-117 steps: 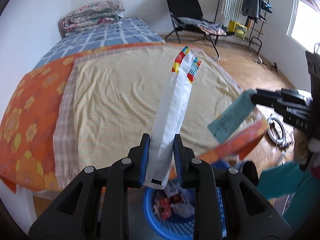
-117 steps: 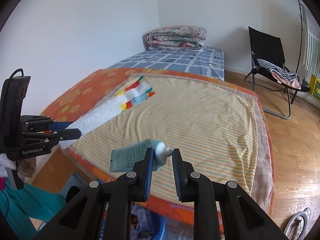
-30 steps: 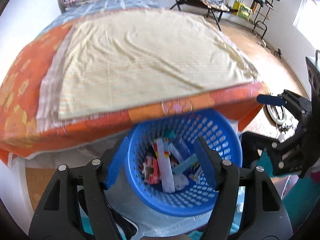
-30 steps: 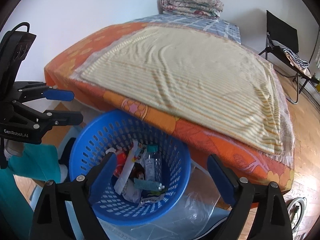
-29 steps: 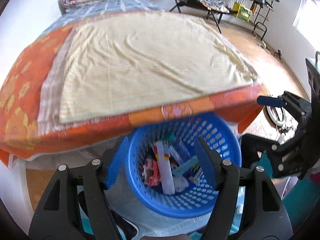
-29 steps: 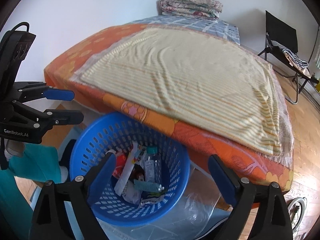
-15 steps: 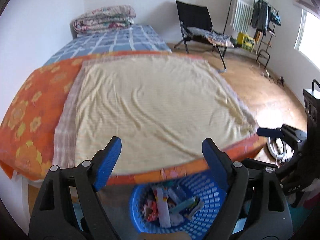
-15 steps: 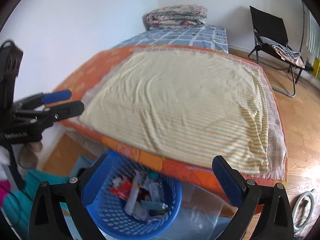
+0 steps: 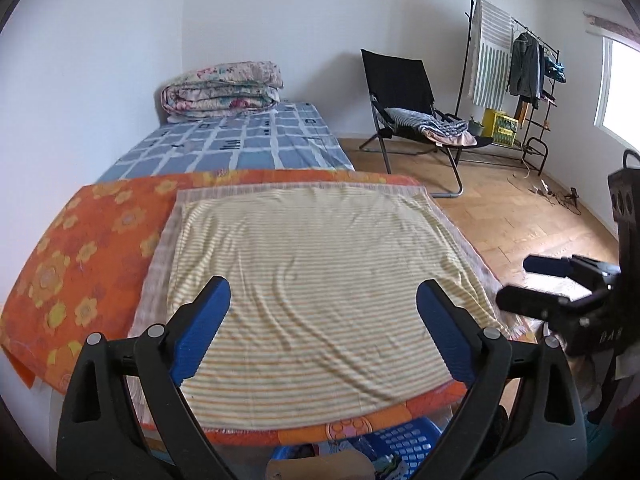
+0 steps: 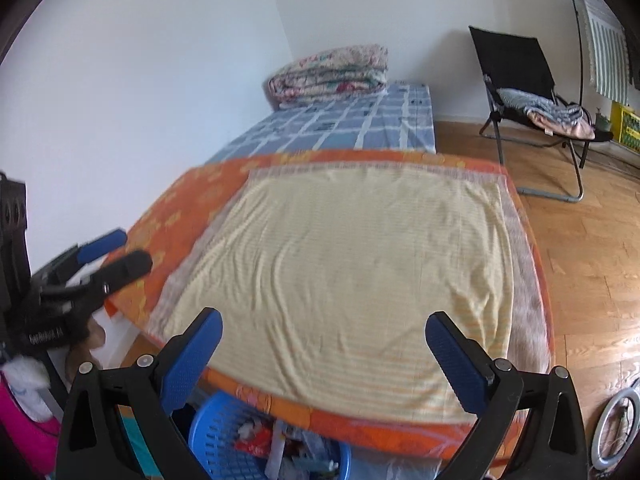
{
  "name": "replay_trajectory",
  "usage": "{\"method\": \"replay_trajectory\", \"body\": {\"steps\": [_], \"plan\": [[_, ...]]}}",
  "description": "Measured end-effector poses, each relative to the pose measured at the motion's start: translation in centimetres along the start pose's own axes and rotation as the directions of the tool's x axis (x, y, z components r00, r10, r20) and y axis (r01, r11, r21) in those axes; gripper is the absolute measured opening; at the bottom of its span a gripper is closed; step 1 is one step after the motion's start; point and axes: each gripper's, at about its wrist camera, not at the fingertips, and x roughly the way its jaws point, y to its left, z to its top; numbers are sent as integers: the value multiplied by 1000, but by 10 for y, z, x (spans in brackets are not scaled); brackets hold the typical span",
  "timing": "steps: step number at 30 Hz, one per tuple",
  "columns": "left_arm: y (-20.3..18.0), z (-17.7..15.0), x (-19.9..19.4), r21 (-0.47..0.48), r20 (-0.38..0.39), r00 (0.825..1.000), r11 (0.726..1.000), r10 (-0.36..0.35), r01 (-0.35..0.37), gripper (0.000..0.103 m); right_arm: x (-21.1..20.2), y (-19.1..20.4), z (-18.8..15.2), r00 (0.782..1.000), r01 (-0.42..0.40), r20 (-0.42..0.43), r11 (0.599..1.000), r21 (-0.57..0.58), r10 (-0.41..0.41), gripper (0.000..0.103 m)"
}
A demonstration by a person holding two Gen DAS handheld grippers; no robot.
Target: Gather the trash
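Trash lies in the blue basket [image 10: 224, 436] under the bed's near edge.
Left gripper [image 9: 322, 312] and right gripper [image 10: 320, 344] gape, freshly widened, empty; striped blanket [image 9: 312, 280] shows no litter, so collection looks finished.

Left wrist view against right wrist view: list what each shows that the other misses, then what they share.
Only the left wrist view: the clothes rack with hanging garments, and the window. It also sees the right tool.

Only the right wrist view: a white ring on the floor, and the left tool.

Both: the yellow striped cloth on the orange sheet, the folded quilt, the black chair, and the blue basket of trash.
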Motion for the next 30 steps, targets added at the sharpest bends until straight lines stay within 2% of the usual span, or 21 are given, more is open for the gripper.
{"method": "replay_trajectory", "body": {"steps": [10,16,30], "plan": [[1,10,7,-1,24,998,998,55,-55,98,10,-1,26,997,30,77,998,-47,-26,103],[3,13,9,-42,41,997,997,68,-66,102,18,-4,30,997,25,67,999,-25,-23,103],[8,9,11,-56,16,996,995,84,-83,102,34,-7,28,1000,17,24,1000,20,-17,103]]}}
